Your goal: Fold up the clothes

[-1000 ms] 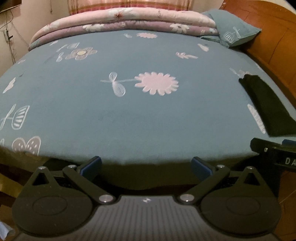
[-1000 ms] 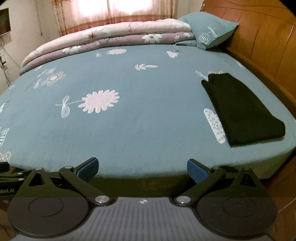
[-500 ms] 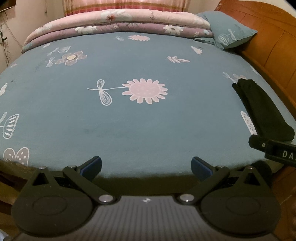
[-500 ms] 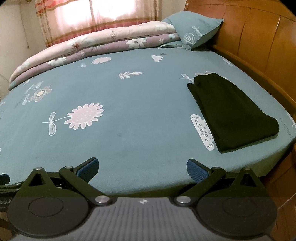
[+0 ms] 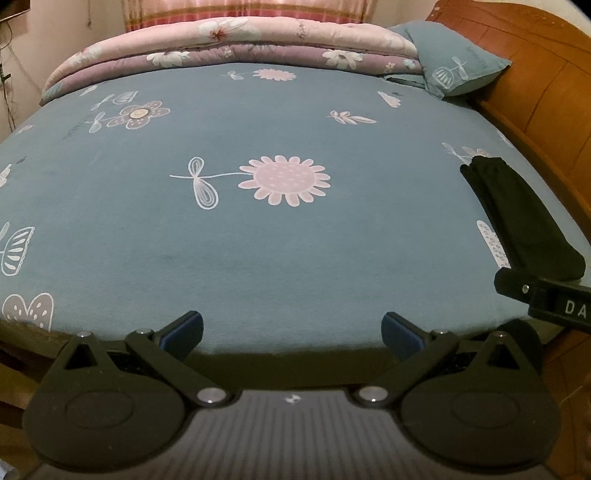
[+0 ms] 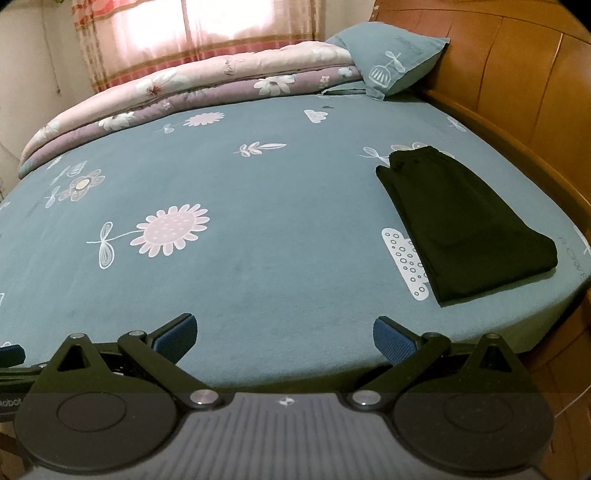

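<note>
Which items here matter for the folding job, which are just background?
Job:
black garment, folded, lying on the bed's right side
left gripper, open, empty
right gripper, open, empty

Background:
sheet
quilt
pillow
headboard
curtain

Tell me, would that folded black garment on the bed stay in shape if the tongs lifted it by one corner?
Probably not. The black garment looks like soft cloth in stacked layers, so it would likely droop and unfold. It lies flat on the bedsheet, so a push would probably bunch it.
</note>
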Available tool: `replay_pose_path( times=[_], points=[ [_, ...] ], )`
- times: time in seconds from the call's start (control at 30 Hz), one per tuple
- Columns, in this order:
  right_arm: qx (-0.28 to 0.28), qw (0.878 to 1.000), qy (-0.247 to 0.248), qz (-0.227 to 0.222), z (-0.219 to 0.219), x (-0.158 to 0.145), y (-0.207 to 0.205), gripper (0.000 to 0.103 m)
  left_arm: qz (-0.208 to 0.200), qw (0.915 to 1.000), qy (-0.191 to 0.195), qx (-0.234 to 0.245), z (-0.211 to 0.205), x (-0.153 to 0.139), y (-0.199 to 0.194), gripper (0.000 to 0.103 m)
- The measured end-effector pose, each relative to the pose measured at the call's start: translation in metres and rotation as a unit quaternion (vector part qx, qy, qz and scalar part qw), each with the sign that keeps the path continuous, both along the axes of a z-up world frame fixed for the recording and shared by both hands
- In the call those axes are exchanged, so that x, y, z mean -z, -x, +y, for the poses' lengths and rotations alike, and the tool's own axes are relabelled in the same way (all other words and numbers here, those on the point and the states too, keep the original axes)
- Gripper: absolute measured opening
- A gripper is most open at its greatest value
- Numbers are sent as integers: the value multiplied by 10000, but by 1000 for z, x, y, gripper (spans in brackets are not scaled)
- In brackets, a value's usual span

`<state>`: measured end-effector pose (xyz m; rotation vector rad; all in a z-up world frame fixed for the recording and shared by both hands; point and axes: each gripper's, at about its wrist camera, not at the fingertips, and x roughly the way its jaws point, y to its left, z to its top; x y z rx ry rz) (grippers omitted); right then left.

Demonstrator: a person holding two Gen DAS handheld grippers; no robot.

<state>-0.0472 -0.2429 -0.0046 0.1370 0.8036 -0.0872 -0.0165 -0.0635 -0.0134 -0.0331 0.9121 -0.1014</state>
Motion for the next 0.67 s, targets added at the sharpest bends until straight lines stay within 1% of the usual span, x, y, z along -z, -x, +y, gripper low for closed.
replay_pose_path(
  times=[0.3, 0.67],
  points=[
    [103, 9999, 56, -16, -3, -2, 1, 103, 35, 10000, 4, 3, -1, 1, 0, 102],
    [40, 9998, 179, -17, 1, -1, 2, 103, -23, 10000, -7, -47, 0, 2, 1, 102]
  ],
)
